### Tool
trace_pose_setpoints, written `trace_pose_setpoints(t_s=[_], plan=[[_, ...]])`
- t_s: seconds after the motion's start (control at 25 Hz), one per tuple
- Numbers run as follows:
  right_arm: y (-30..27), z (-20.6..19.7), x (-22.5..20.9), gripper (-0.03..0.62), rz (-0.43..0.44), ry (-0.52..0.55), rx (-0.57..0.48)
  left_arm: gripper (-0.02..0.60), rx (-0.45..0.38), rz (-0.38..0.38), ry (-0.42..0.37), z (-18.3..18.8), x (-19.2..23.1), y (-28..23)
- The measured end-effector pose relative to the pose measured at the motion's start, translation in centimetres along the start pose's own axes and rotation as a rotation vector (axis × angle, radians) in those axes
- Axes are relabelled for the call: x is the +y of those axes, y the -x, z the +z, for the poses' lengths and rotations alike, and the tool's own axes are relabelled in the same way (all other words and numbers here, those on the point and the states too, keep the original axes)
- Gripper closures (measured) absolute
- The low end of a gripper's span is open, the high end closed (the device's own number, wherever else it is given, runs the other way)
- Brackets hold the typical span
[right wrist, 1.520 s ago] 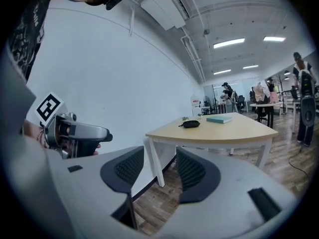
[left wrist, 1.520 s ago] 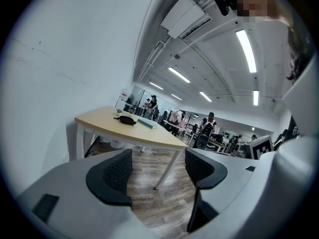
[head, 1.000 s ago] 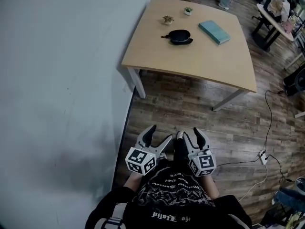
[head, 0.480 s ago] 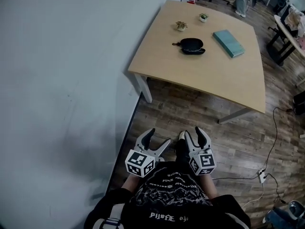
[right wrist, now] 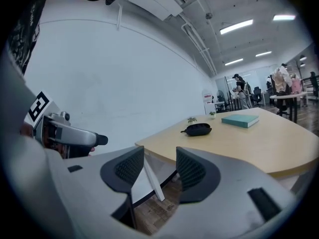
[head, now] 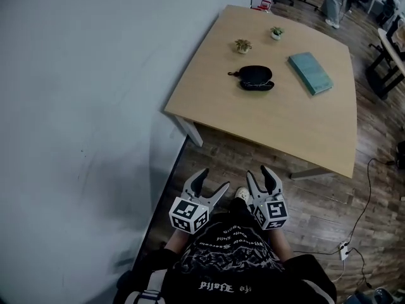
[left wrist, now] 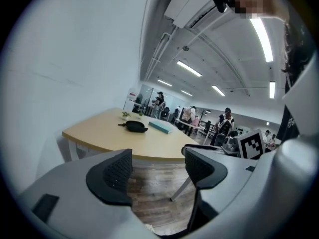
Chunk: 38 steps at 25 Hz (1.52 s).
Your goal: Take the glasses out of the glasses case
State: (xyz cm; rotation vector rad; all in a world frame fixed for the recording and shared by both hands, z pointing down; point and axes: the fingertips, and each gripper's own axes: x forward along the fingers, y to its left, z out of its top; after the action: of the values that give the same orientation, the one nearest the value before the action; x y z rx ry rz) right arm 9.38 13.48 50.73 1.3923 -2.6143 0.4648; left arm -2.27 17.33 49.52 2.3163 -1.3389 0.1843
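Observation:
A black glasses case (head: 255, 78) lies closed on the light wooden table (head: 285, 119), far ahead of both grippers. It also shows small in the left gripper view as the case (left wrist: 135, 126) and in the right gripper view as the case (right wrist: 198, 129). No glasses are visible. My left gripper (head: 210, 184) is held close to the person's body, open and empty, over the wooden floor. Beside it, my right gripper (head: 262, 177) is open and empty too. Both are well short of the table's near edge.
A teal book (head: 311, 73) lies right of the case. Two small potted plants (head: 242, 45) (head: 276, 32) stand behind it. A white wall (head: 82, 106) runs along the left. A power strip and cables (head: 345, 249) lie on the floor at right. Other desks and people stand beyond.
The view has shifted: the table and case have slid rightward and slightly nearer in the picture. Both grippers stay held together near the body, still open.

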Motion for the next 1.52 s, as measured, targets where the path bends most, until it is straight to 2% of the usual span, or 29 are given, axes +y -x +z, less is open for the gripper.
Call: trace_pose_setpoints(t_s=[0.36, 0.64, 1.2, 1.52], plan=[[-2.0, 1.6, -6.7, 0.381, 0.034, 0.023, 0.01, 0.241, 0.015, 0.004, 0.037, 1.1, -1.5, -7.7], [-3.0, 2.3, -9.8, 0.381, 0.067, 0.046, 0.025, 0.241, 0.012, 0.019, 0.042, 2.0, -2.1, -11.5], [-3.5, 1.7, -12.1, 0.381, 0.022, 0.023, 0.056, 0.241, 0.054, -0.017, 0.074, 1.5, -1.2, -15.0], [-6.6, 3.1, -14.4, 0.381, -0.028, 0.006, 0.047, 0.241, 0.066, -0.07, 0.014, 3.5, 0.7, -19.1]])
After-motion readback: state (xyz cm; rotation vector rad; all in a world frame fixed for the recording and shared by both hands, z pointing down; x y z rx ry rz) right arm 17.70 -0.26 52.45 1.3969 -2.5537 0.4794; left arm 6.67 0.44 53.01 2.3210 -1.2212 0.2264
